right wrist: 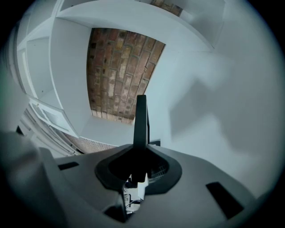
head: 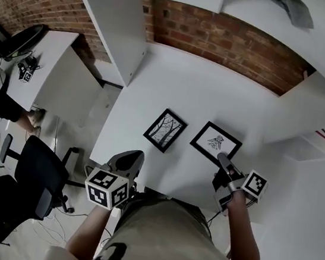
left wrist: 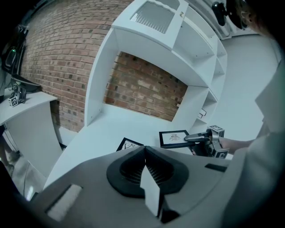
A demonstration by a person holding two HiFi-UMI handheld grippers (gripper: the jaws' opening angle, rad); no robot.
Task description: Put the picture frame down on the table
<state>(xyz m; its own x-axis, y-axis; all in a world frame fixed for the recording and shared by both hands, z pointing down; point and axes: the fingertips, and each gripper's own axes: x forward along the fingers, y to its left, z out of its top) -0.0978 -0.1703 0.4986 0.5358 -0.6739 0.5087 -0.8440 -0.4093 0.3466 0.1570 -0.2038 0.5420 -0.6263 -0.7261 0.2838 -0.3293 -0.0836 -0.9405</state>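
The right gripper (head: 225,163) is clamped on the near corner of the picture frame (head: 215,141); its own view shows the frame edge-on (right wrist: 141,119) between the closed jaws. The frame sits low over the white table (head: 215,98), just right of a second frame (head: 165,130) lying flat. It may be resting there already, but the head view is too steep to tell. The left gripper (head: 131,159) is closed on nothing, held back at the table's near edge. Letting go while the frame is tilted could make it slap down or slide into the second frame.
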